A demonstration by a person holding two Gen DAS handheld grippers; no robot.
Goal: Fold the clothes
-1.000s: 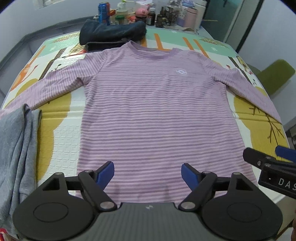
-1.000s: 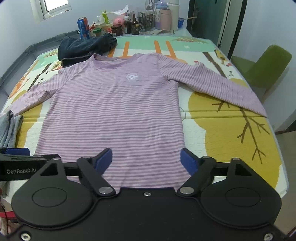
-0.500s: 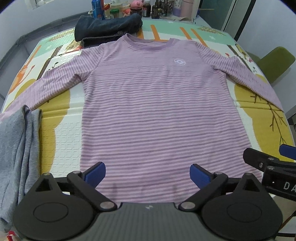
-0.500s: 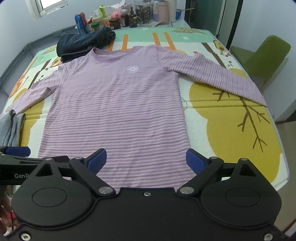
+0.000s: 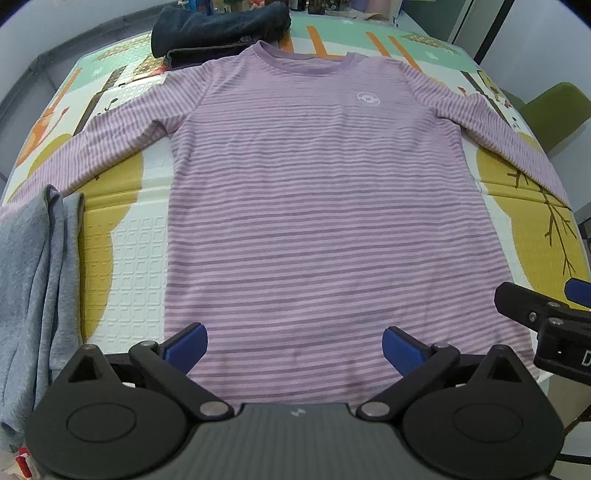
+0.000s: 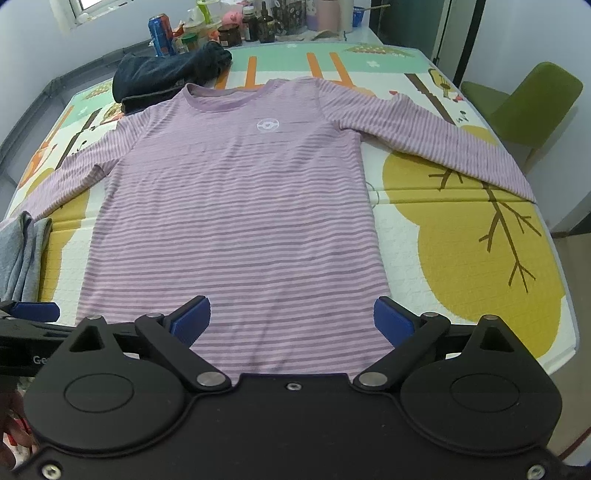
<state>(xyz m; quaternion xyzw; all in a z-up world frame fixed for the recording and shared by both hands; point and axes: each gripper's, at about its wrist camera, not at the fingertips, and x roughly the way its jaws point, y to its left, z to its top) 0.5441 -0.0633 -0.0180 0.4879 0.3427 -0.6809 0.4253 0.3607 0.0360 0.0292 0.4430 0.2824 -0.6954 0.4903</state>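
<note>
Two grippers are hanging over the near edge of the table [image 5: 122,280], and neither has hold of anything.

Left wrist view first: the left gripper [image 5: 294,345] has its blue pads spread as wide as they go, with nothing pinched between them. It sits just above the bottom hem of the striped purple shirt [image 5: 325,206], a bit left of the hem's middle. That shirt lies flat and face up on the play mat, hem toward the near edge, collar toward the far edge, and both sleeves angled out toward the left and right sides. A grey garment [image 5: 33,288] is bunched at the near-left corner, just touching the left cuff. A dark folded garment [image 5: 218,29] sits by the far edge, next to the collar. The right gripper [image 5: 576,295] pokes in from the right, near the hem's right corner.

Right wrist view: the right gripper [image 6: 291,319] is just as wide open and empty, over the right part of the hem, its right pad about at the shirt's [image 6: 236,206] side seam. Cans and bottles [image 6: 221,26] crowd the far edge, and a green chair [image 6: 532,99] stands off the right side.
</note>
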